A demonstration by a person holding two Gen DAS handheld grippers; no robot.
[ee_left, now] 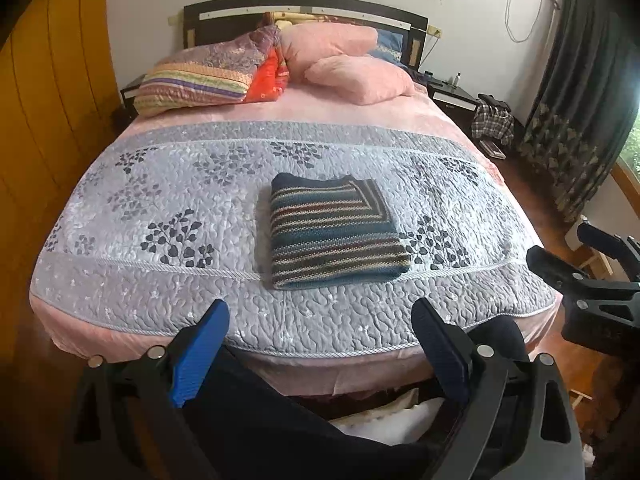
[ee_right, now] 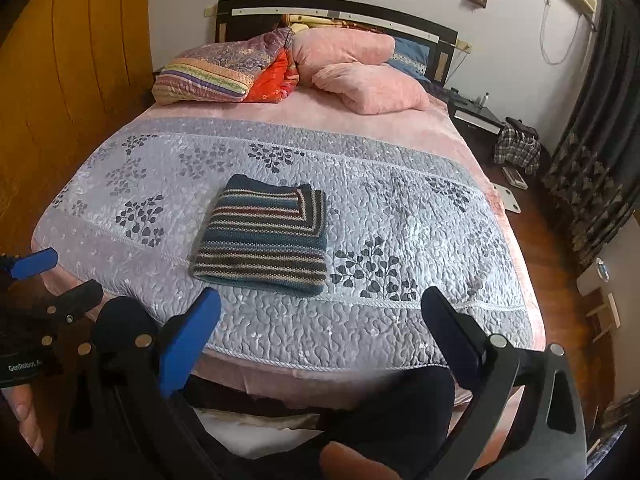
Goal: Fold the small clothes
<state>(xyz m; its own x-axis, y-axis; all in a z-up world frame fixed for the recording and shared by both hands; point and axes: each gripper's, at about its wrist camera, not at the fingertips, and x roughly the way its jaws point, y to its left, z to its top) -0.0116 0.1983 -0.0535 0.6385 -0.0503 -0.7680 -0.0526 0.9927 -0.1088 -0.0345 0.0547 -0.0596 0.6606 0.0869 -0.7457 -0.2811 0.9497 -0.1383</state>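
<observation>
Striped sweater [ee_left: 334, 232] lies folded mid-quilt [ee_left: 160, 184], 12 o'clock of both grippers, left gripper [ee_left: 320, 344] & right gripper [ee_right: 320, 332] w/ fingers spread, holding nothing; fold looks done, so just square edges gently.

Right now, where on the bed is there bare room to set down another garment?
Bare grey quilt lies left of the folded striped sweater, toward the bed's left edge, and right of it, toward the right edge. The strip between sweater and foot edge is narrower. The head end is crowded: patterned folded quilt and pink pillows. Left gripper and right gripper are open, empty.
</observation>
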